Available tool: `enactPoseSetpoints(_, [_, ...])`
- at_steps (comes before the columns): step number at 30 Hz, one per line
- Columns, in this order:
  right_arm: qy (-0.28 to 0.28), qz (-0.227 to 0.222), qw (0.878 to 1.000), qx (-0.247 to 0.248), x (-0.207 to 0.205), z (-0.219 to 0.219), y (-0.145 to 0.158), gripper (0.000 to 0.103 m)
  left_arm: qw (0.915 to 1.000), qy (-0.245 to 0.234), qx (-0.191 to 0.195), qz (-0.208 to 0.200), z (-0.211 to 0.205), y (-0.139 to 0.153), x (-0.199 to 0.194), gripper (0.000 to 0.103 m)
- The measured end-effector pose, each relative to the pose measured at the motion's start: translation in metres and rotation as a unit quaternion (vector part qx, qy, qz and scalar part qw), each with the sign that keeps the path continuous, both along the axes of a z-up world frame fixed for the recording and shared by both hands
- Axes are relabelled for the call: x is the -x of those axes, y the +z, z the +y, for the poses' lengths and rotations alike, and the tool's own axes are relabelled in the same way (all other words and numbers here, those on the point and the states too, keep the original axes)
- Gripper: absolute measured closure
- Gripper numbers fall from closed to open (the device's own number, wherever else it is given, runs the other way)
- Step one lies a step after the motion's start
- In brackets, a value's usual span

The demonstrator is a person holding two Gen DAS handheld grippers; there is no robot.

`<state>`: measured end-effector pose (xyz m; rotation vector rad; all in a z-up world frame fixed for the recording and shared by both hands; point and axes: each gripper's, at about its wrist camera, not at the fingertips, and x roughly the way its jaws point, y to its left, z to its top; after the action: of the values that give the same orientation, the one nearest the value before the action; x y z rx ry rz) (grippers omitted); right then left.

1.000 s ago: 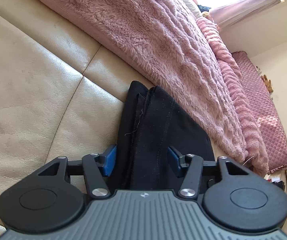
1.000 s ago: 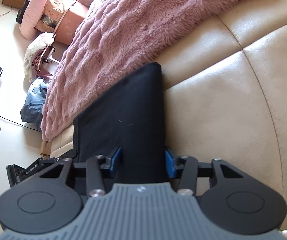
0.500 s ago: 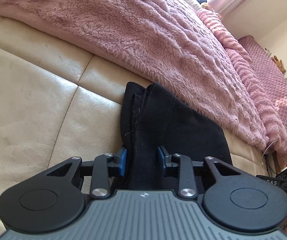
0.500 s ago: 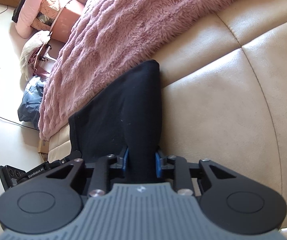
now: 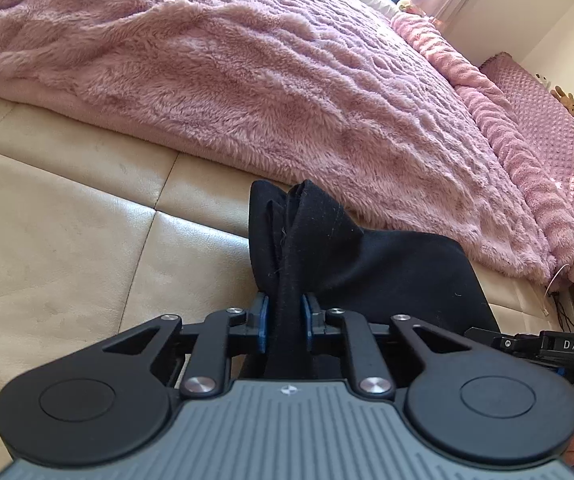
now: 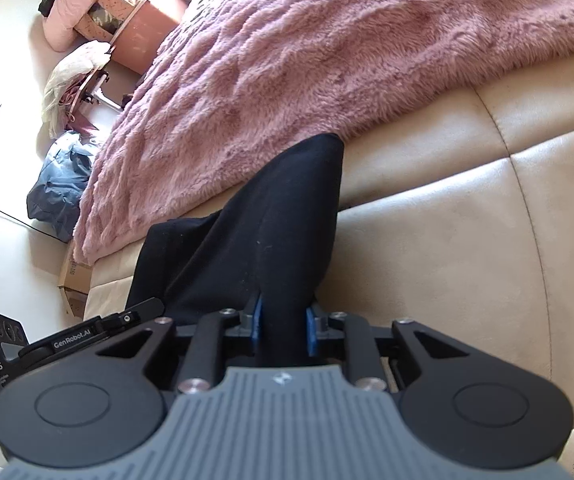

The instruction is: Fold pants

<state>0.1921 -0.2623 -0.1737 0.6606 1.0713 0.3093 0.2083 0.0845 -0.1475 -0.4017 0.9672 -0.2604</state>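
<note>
the black pants (image 5: 367, 256) lie on a cream leather sofa (image 5: 67, 240), their far edge touching the fluffy pink blanket (image 5: 267, 80) that covers the back part of the seat. the left gripper (image 5: 285, 324) has its jaws clenched on a bunched ridge of the fabric, the blue pads (image 5: 262, 322) pressed against either side of it, and the cloth rises from there in upright folds with a few stitched seams showing. to the right of that ridge the pants spread out flatter toward the sofa's edge. in the right wrist view the right gripper (image 6: 281, 326) is likewise grasping the pants (image 6: 271, 220), its jaws closed on a narrow pinch of cloth, and the garment runs forward from the pinch to a rounded end that touches the blanket (image 6: 327, 40). the sofa (image 6: 447, 260) shows stitched panel seams to the right of the pants. the left gripper's body (image 6: 87, 332) appears at the lower left of that view, just beside the pants' left edge (the lettering on it reads genrobot.ai), and the right gripper (image 5: 559, 346) shows at the far right edge of the left wrist view. beyond the blanket, on the floor (image 6: 7, 160), sit a blue bundle (image 6: 63, 188), a pale bag (image 6: 75, 88) and a pink cushion (image 6: 75, 8). a quilted pink cover (image 5: 547, 108) lies further back in the left wrist view.
</note>
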Motion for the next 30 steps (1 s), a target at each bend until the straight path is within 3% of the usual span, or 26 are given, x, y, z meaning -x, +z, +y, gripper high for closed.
enactPoseSetpoints(8, [0.021,-0.032,0.999,-0.013,0.009,0.026,0.04,0.087,0.9994,0.016,0.005,-0.029,0.037,0.041,0.018,0.085])
enactPoseSetpoints(18, [0.078,-0.057,0.994,-0.051,0.0,0.111,0.072,0.087,0.9987,0.034,-0.018,-0.033,0.126,0.092,0.022,0.085])
enactPoseSetpoints(23, [0.099,-0.054,0.992,-0.061,-0.012,0.157,0.071,0.087,0.9979,0.048,-0.028,-0.034,0.164,0.092,0.015,0.085])
enactPoseSetpoints(30, [0.113,-0.04,0.991,-0.052,-0.041,0.203,0.049,0.087,0.9975,0.061,-0.028,-0.022,0.203,0.064,-0.008,0.085])
